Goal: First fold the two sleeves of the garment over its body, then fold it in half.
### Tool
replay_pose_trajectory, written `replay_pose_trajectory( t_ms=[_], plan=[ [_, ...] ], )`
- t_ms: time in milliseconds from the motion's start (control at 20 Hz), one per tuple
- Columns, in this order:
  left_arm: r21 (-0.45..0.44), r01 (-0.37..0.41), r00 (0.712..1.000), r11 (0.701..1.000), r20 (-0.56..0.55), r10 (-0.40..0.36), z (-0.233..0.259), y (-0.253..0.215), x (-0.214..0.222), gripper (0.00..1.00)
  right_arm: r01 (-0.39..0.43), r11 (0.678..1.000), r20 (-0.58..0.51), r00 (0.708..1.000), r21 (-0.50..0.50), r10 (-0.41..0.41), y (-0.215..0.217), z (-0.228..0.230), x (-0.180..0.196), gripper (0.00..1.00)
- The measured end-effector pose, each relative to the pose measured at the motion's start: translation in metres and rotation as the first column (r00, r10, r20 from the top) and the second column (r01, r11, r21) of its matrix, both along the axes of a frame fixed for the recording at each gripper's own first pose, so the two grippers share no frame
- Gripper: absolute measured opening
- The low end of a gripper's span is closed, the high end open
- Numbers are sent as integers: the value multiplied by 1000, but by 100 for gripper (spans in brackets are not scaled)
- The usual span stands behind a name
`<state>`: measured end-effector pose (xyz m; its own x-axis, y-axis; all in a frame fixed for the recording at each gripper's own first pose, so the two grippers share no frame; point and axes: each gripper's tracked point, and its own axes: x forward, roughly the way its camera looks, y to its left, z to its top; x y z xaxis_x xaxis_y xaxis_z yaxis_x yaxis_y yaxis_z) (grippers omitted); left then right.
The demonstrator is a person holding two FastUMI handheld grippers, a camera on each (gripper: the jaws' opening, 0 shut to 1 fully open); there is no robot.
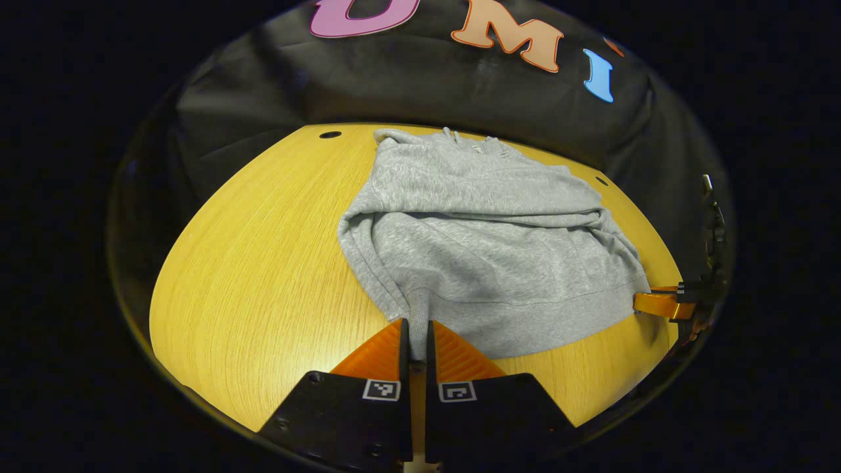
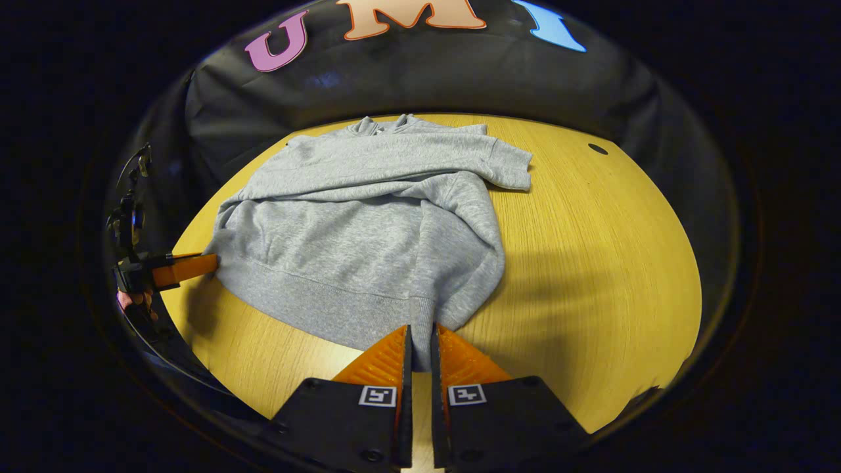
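Observation:
A grey sweatshirt lies on the yellow wooden table, both sleeves folded across its body, the collar toward the far wall. In the left gripper view my left gripper is shut on the ribbed hem at the near left corner. My right gripper shows at the hem's right corner. In the right gripper view the sweatshirt spreads ahead, and my right gripper is shut on the hem's near right corner. The left gripper, held by a hand, meets the hem's left corner.
The table has bare wood to either side of the garment. Small dark holes sit near its far edge. Black cloth wall rises right behind the table.

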<state>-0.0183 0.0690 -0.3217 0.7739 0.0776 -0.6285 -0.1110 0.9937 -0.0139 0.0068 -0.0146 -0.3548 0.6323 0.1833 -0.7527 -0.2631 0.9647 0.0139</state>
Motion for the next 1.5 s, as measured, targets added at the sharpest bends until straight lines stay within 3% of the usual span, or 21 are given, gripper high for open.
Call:
replay_pose_trajectory(
  t_ms=[50,100,300,500,700,1200,1500],
  plan=[
    [-8,5,1000,1000,-5,-5,1,-1,0,6,17,1000,1,1000,9,-17,0,2,0,14],
    [-15,11,1000,1000,-11,-11,0,-1,1,3,22,1000,-6,1000,15,-22,1,1,1,7],
    [-48,-9,1000,999,-22,8,4,-2,2,0,43,997,-2,999,60,-43,5,9,2,6],
    [-118,-27,999,993,43,32,29,-12,13,0,59,991,20,998,120,-61,10,30,10,6],
    [-184,4,992,983,122,19,67,-21,36,0,48,985,63,996,164,-59,17,56,27,6],
    [-205,9,967,979,250,43,128,-11,114,0,74,972,191,974,222,-117,24,110,119,6],
    [-164,-32,972,986,226,69,115,5,171,0,92,983,163,980,158,-118,26,89,183,6]
  ],
)
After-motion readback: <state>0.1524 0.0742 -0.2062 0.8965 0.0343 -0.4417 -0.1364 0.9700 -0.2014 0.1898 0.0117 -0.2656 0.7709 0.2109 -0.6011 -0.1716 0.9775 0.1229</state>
